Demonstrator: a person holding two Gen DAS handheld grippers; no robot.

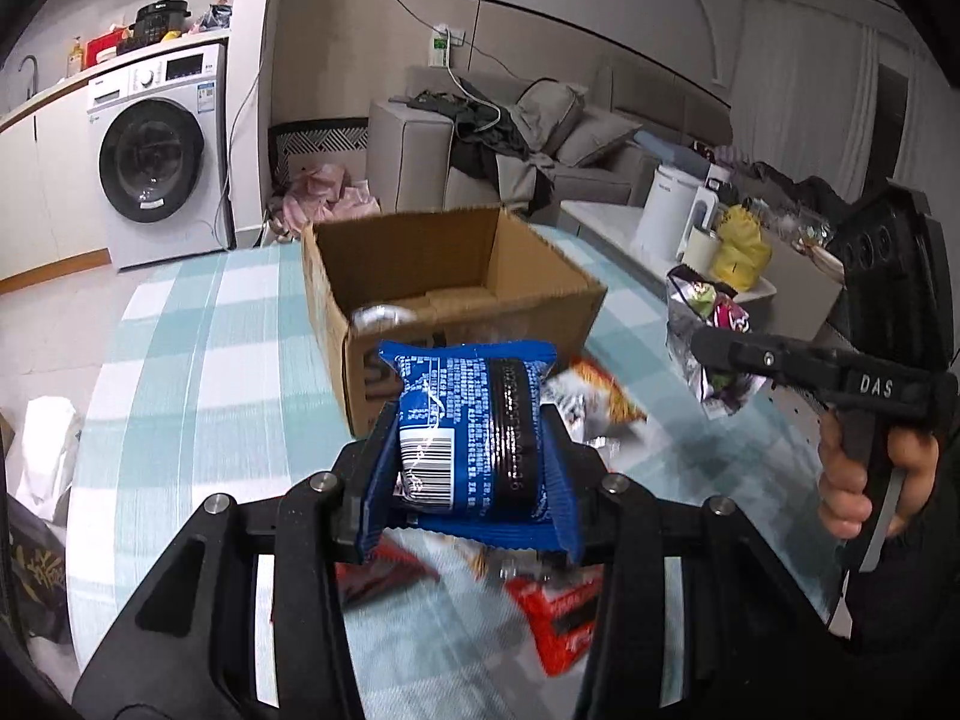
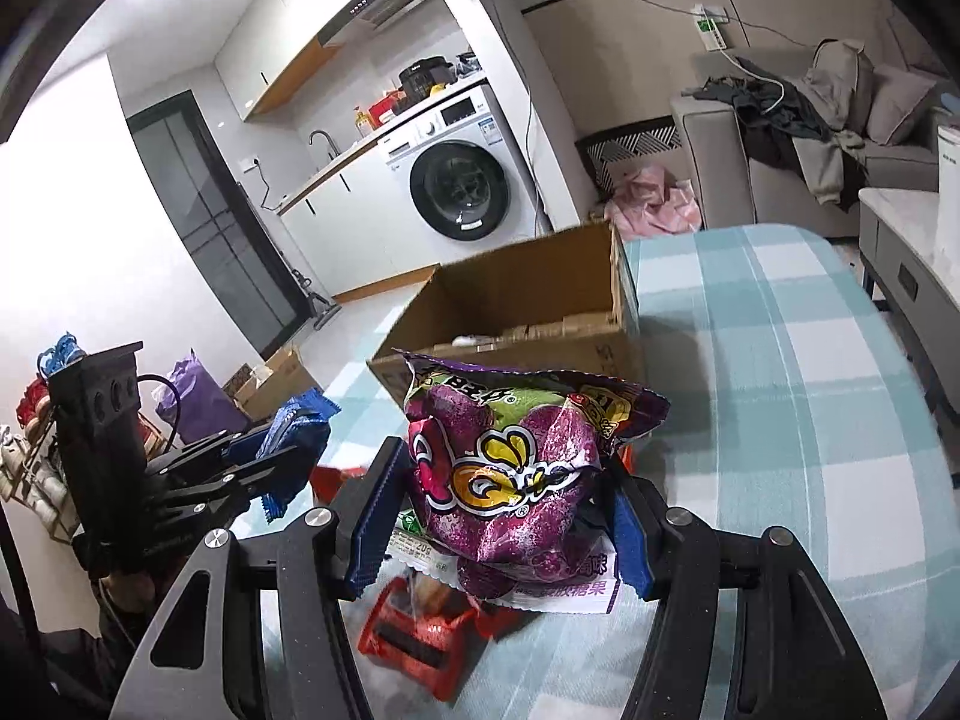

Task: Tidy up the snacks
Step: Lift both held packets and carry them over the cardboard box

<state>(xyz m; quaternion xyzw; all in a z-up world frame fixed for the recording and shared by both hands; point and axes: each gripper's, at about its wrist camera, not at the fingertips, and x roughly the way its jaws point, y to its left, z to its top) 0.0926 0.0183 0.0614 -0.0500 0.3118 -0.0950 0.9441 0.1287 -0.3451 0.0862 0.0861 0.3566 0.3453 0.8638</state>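
White letters reading "DAS" are showing on the black body of the right gripper [image 1: 714, 354]. A barcode is showing on the blue snack packet [image 1: 474, 438], its small print illegible. "20g" is showing on a wrapper [image 2: 420, 552] under the purple candy bag [image 2: 516, 468].

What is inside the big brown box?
The cardboard box shows brown flaps on its floor and something small and white. Its near wall and the purple snack bag hide the rest.
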